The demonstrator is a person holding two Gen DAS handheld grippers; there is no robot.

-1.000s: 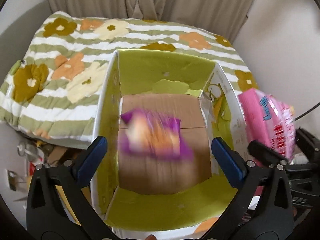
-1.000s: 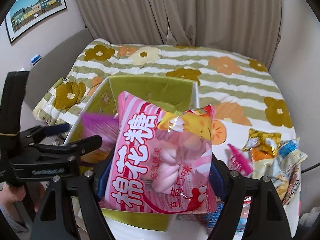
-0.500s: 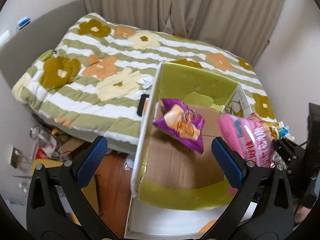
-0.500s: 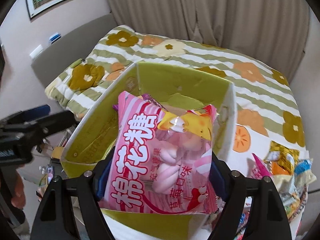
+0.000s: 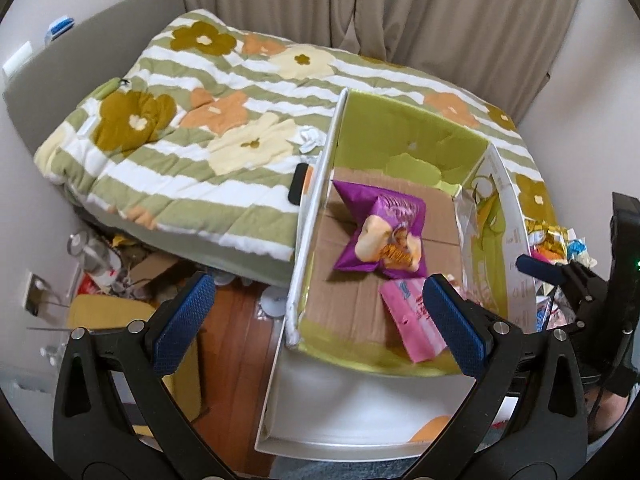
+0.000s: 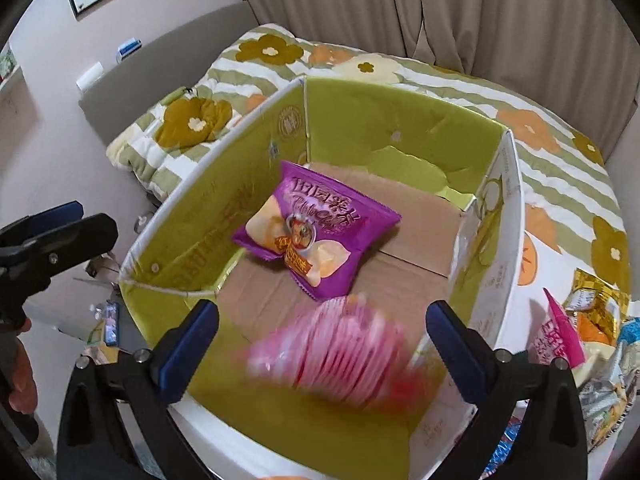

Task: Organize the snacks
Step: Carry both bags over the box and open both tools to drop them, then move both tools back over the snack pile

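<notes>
Right gripper (image 6: 322, 334) jaws opening, pink marshmallow bag (image 6: 340, 360) dropping free into green box (image 6: 400, 128); left gripper (image 5: 316, 316) gapes empty.
Bag looks light, puffy, crushable: best pinched by its sealed edge.

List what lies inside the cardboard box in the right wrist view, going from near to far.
Blurred pink striped snack bag between the opening right gripper pads, untouched; then purple chip bag; then bare brown cardboard floor; then the box's green far wall.
</notes>
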